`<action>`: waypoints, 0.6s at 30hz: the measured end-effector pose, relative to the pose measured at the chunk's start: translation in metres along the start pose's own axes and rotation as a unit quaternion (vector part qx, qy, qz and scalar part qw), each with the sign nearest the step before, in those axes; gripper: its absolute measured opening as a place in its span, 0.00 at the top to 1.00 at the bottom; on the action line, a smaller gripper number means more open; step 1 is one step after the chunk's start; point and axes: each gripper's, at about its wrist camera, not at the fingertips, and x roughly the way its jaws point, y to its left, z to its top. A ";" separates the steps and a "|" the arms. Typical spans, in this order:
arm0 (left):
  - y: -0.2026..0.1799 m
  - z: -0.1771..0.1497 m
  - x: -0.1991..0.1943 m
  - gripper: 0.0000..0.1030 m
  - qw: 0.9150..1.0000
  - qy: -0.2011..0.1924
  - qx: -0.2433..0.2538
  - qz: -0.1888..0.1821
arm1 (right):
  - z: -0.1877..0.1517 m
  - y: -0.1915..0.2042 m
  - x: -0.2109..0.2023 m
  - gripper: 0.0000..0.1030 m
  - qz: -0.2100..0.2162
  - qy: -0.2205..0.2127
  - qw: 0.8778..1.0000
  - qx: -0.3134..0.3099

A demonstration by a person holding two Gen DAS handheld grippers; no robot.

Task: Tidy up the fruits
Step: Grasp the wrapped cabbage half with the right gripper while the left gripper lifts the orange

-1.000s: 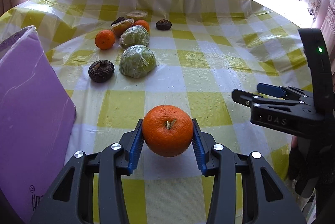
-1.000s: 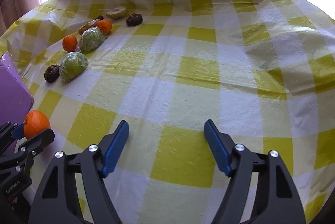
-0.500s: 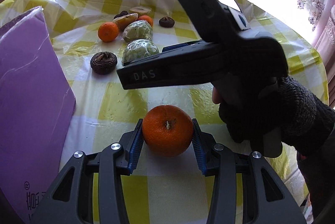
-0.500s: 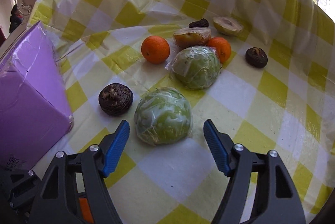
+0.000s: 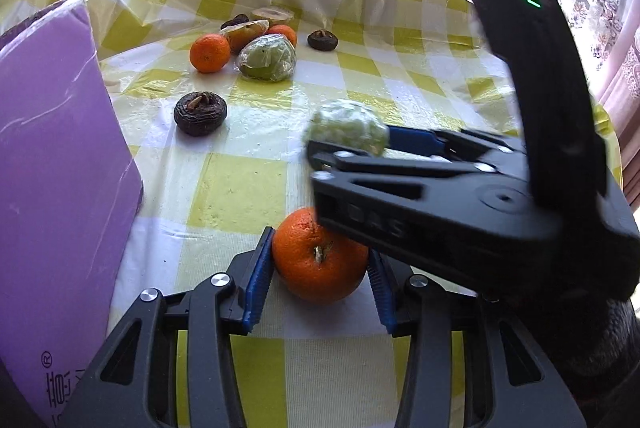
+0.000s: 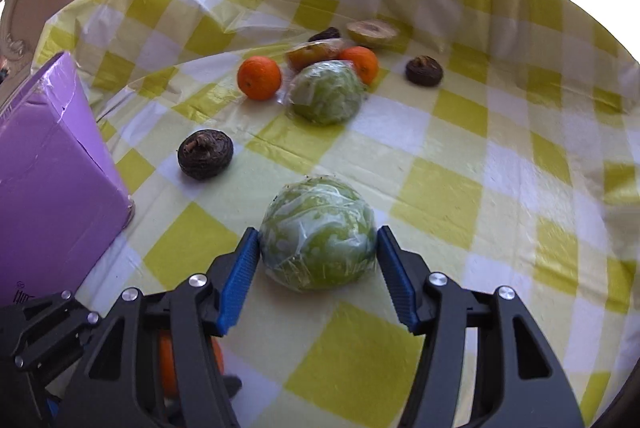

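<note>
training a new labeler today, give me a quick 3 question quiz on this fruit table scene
1. True or false: the left gripper holds the large orange between its pads.
2. Multiple choice: what sits between the right gripper's fingers? A) a small orange B) the wrapped green fruit C) a dark shrivelled fruit
3. Fill in: the purple box stands on the ____ side of the table in both views.

Key: 1 true; 2 B; 3 left
</note>
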 end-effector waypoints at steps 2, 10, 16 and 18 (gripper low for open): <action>0.000 0.000 0.000 0.59 1.000 0.001 0.000 -0.001 | -0.020 -0.017 -0.018 0.42 -0.015 -0.006 0.999 0.046; -0.004 -0.002 0.001 0.58 1.000 0.002 0.013 0.010 | -0.072 -0.067 -0.060 0.42 -0.071 -0.014 0.986 0.150; -0.006 0.001 0.004 0.57 1.000 0.004 0.017 0.020 | -0.084 -0.075 -0.071 0.42 -0.084 -0.023 0.984 0.153; -0.007 0.002 0.005 0.57 1.000 0.006 0.019 0.022 | -0.087 -0.070 -0.074 0.42 -0.084 -0.025 0.986 0.139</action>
